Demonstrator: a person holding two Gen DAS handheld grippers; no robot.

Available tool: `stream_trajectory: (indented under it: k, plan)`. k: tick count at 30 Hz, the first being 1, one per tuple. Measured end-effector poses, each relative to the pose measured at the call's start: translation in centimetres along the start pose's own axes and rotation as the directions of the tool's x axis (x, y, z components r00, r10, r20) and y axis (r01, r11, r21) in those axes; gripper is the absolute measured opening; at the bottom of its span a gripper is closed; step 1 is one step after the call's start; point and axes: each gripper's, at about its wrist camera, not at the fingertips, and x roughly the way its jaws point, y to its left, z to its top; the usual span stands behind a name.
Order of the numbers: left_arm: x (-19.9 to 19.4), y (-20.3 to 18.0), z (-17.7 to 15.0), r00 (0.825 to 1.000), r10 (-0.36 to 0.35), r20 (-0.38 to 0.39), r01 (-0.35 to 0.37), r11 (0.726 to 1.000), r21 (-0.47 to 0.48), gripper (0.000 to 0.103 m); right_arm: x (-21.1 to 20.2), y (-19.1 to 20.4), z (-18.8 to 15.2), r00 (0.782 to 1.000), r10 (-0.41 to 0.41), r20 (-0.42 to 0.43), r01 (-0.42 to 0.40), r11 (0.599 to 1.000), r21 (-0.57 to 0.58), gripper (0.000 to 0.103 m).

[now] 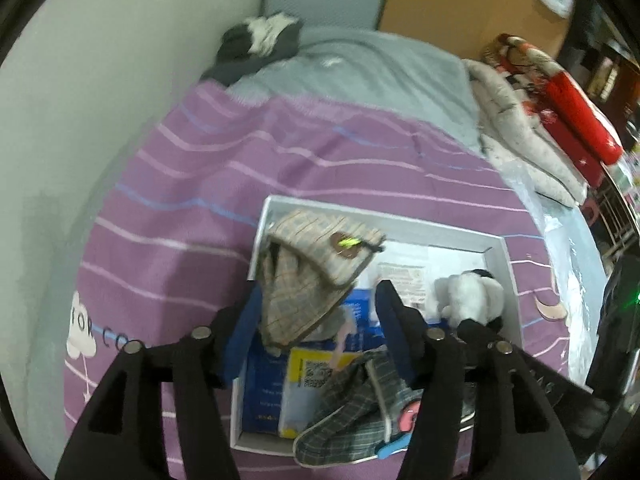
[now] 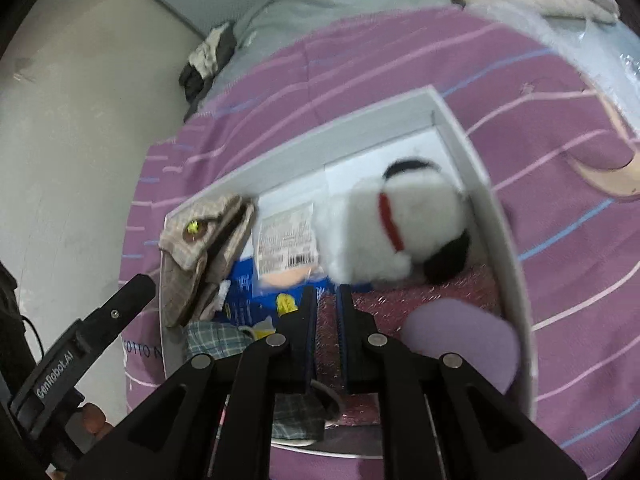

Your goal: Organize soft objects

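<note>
A white box (image 1: 502, 258) (image 2: 500, 216) lies on the purple striped bedspread. In it are a beige plaid cap (image 1: 316, 268) (image 2: 200, 252), a grey plaid cap (image 1: 352, 412) (image 2: 208, 340) and a white and black plush toy (image 1: 472, 294) (image 2: 392, 232) with a red collar. My left gripper (image 1: 316, 312) is open over the box, its left finger beside the beige cap. My right gripper (image 2: 327, 300) is shut and empty, just in front of the plush toy, above pink bubble wrap (image 2: 452, 284).
Blue packaging (image 1: 264, 392) and a white label (image 2: 286, 236) lie on the box floor. A grey and white garment (image 1: 260, 44) sits at the bed's far corner by the wall. White and red bedding (image 1: 532, 120) is piled along the right side. The left tool's body (image 2: 80, 344) shows at the left.
</note>
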Motion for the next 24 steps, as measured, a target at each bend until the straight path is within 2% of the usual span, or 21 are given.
stream_trajectory:
  k: [3,7,12,16,18,20,24]
  plan:
    - [-0.3,-1.0,0.0,0.999,-0.042,0.012,0.041,0.998,0.055,0.063,-1.6,0.0,0.2,0.998,0.033,0.047,-0.032,0.999,-0.006,0.01]
    - [-0.2,-2.5,-0.3,1.0,-0.016,0.011,0.014,0.992,0.124,0.063,-3.2,0.3,0.1,0.997,-0.012,0.073,0.014,1.0,-0.024,0.015]
    - [-0.2,-3.0,-0.8,1.0,-0.014,-0.021,0.016,0.99,0.137,0.063,-4.5,0.4,0.0,0.996,-0.029,0.085,0.035,0.997,-0.068,0.043]
    - [-2.0,-2.9,-1.3,1.0,0.016,-0.014,-0.015,0.993,0.121,0.063,-5.6,0.5,-0.2,0.995,-0.016,0.096,0.024,0.996,-0.086,0.045]
    - [-3.0,-3.1,-1.9,1.0,0.006,-0.013,-0.004,0.99,0.138,0.063,-6.4,0.6,-0.6,0.995,-0.006,0.099,0.017,0.993,-0.114,0.052]
    - [-4.3,-3.5,-2.7,1.0,0.016,-0.011,-0.014,0.988,0.155,0.063,-7.3,0.7,-1.1,0.994,-0.006,0.105,0.021,0.99,-0.141,0.055]
    - [-7.0,-4.4,-4.1,0.999,0.04,0.015,-0.043,0.981,0.191,0.063,-9.7,1.2,-2.2,0.993,-0.013,0.116,0.034,0.982,-0.184,0.055]
